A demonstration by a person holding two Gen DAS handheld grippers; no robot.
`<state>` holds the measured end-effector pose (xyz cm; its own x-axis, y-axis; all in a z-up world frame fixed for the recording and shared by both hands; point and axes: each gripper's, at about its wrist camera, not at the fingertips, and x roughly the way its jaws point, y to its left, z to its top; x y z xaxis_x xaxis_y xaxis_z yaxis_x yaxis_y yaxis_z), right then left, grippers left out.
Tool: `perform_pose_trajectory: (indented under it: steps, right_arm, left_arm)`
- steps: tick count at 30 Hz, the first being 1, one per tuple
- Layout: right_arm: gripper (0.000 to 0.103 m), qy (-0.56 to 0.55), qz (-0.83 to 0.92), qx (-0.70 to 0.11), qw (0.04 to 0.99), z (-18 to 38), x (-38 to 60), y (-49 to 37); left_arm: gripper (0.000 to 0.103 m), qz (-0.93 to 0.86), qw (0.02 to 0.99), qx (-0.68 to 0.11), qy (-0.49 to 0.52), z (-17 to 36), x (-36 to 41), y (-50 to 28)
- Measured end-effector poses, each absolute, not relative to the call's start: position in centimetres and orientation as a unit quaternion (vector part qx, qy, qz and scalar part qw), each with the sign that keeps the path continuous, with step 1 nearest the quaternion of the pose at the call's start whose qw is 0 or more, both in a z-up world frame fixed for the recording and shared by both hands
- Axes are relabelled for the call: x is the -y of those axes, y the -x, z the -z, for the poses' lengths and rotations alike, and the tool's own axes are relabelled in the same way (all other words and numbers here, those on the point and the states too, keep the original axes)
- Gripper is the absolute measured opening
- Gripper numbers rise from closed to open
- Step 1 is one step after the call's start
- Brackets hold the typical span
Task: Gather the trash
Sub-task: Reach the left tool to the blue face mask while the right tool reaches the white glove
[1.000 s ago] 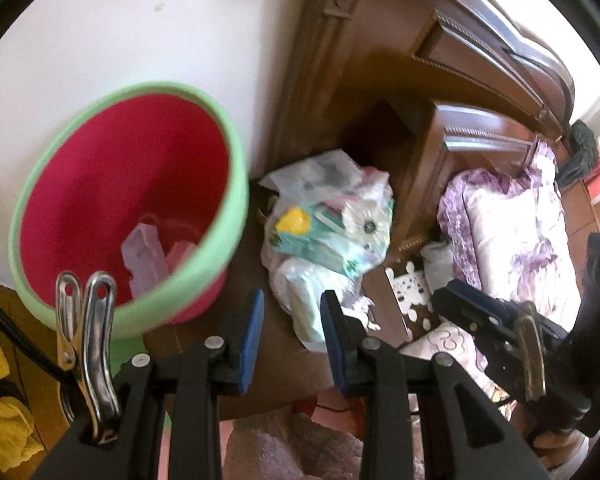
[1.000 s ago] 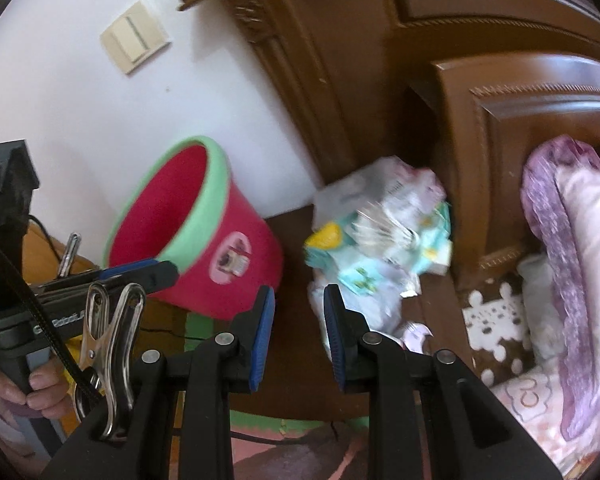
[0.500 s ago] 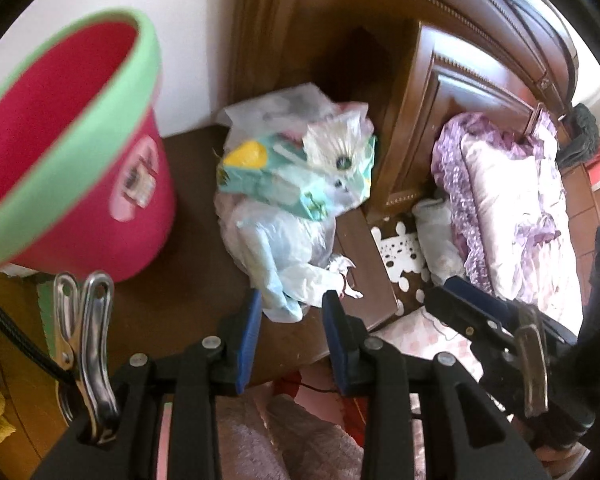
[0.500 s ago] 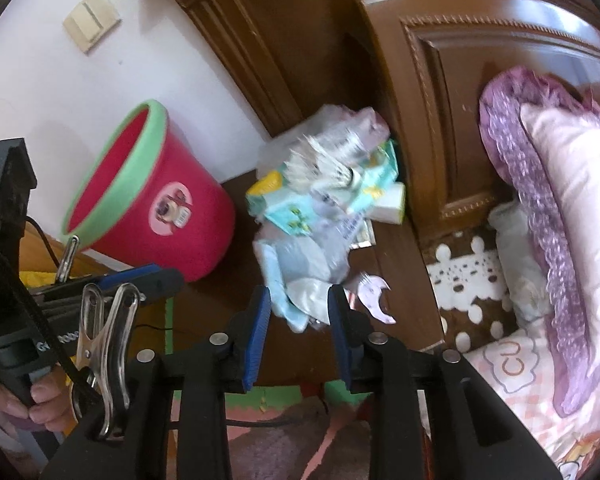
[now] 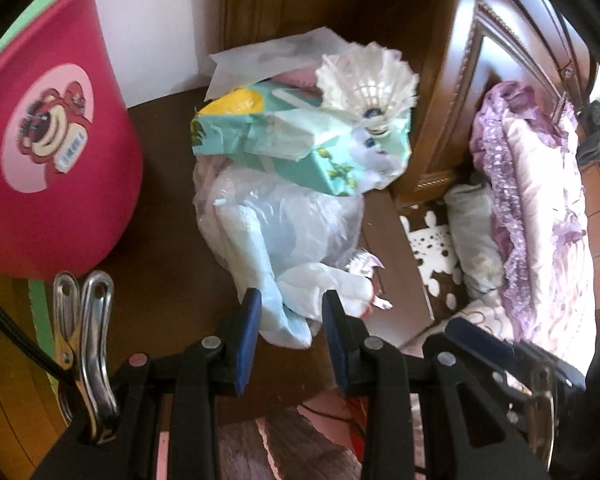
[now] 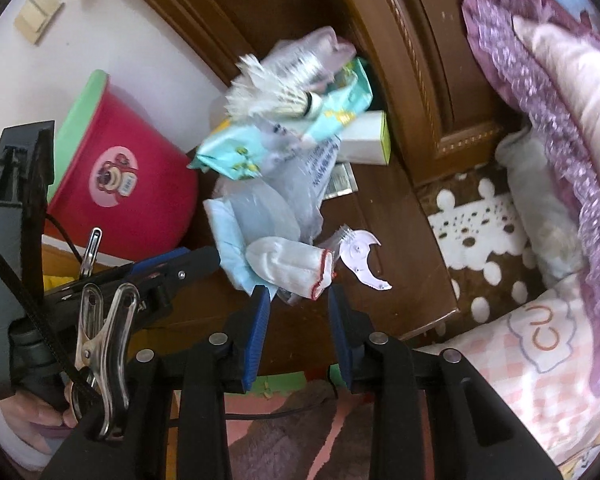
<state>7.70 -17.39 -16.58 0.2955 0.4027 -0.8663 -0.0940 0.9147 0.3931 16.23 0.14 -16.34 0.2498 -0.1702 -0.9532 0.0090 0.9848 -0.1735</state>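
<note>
Your left tongs [image 5: 290,318] and right tongs [image 6: 298,312], both pitched steeply down, stand part open and empty over the heap of white plastic bags and teal wrappers [image 5: 284,184] on the dark wooden surface [image 5: 168,248] beside the pink green-rimmed bin [image 5: 48,160]; close squarely on the white knitted glove [image 6: 288,262].

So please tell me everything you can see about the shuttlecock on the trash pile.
The shuttlecock is white, with a splayed, frayed skirt of what look like feathers and a rounded cork tip ringed by a dark band. It lies tilted at the top of the pile, resting on the crumpled teal wrapper, close to the brown wooden bed frame. Neither gripper touches it.
</note>
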Motion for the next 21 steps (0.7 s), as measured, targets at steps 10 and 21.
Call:
perform_pose_trajectory:
  steps: [10, 21]
  right_arm:
    - [0.032, -0.145, -0.157, -0.589, 0.779, 20.8, 16.4, -9.1]
    - [0.032, -0.154, -0.156, -0.605, 0.765, 24.6, 15.6, -10.5]
  left_arm:
    - [0.032, 0.033, 0.783, -0.618, 0.063, 20.4, -0.9, -18.1]
    - [0.032, 0.028, 0.774, -0.628, 0.071, 23.2, -1.2, -18.9]
